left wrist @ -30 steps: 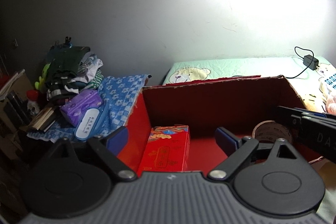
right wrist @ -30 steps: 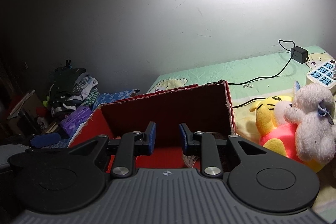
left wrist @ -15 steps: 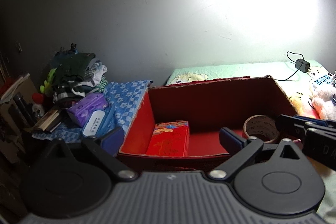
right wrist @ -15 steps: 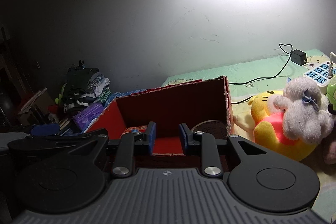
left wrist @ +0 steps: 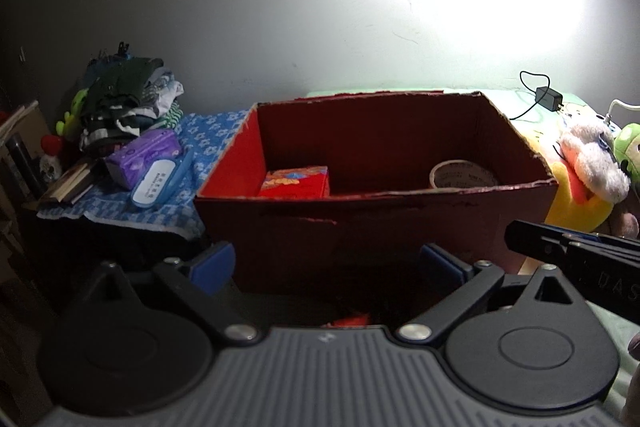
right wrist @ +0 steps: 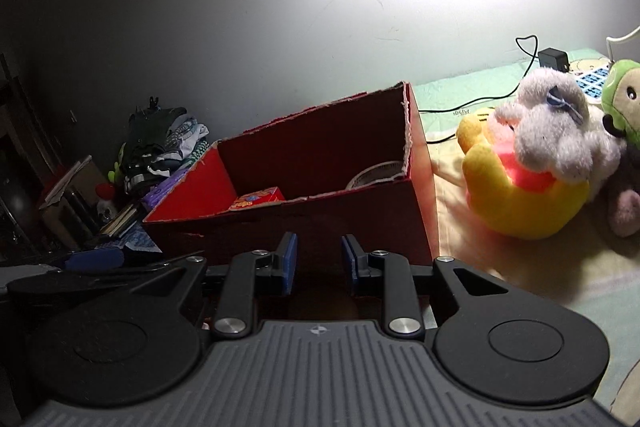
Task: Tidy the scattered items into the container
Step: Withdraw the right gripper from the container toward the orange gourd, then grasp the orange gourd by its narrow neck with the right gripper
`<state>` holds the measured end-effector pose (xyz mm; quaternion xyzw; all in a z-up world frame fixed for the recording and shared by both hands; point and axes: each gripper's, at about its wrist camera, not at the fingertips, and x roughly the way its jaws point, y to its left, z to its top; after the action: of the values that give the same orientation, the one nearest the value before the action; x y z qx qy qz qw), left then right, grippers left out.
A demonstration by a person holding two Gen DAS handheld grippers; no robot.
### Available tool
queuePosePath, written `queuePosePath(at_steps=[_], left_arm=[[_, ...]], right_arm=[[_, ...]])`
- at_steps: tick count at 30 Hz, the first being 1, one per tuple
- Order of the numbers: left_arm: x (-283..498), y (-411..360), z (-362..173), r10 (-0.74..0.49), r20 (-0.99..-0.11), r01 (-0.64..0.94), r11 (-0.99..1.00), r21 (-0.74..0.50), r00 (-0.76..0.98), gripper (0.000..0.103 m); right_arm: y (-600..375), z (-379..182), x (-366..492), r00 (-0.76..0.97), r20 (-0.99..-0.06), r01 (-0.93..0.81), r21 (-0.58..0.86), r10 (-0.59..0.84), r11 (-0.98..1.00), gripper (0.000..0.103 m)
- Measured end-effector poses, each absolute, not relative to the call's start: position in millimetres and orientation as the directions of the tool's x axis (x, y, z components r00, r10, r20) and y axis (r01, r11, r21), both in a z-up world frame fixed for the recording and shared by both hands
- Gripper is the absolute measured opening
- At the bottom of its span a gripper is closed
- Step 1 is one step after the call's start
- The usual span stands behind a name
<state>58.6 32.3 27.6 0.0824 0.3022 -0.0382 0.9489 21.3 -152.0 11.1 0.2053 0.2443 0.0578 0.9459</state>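
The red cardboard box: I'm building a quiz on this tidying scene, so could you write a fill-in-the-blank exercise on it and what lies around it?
1. Inside the red cardboard box, beside the small red packet, lies a roll of ____.
2. The grey plush toy lies on top of a ____ plush toy.
3. The left gripper holds ____ between its fingers.
4. The black charger lies ____ the box.

Missing words: tape; yellow; nothing; outside

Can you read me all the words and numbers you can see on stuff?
"DAS": white letters on the right claw's black arm, cut off by the picture's edge.
White case: dark print, too small.
Tape roll: blurred print.
Red packet: pattern, unreadable.
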Motion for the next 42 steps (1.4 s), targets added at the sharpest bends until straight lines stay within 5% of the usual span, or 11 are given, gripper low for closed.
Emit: queuePosePath(at_steps=[20, 30, 42], left_arm=[[73.0, 27.6, -21.5, -0.094, -0.719, 0.185, 0.981, 0.05, 0.689, 0.099], [60.9, 28.1, -44.8, -0.186, -0.716, 0.284, 0.959, 0.018, 0.673, 0.099], [68.9, 37.4, -57.5, -0.39, -0.716, 0.34, 0.914, -0.223, 0.579, 0.096]], right_arm=[[-178.3, -30.6, 25.0, 0.79, -0.529, 0.029, 0.537, 0.31, 0.843, 0.027], [-197.4, -55.0, 29.6, 0.736, -0.532, 0.075, 0.679, 0.419, 0.73, 0.029], [-196.0, -52.9, 34.8, 0.716, -0.485, -0.033, 0.695, 0.503, 0.718, 0.029]])
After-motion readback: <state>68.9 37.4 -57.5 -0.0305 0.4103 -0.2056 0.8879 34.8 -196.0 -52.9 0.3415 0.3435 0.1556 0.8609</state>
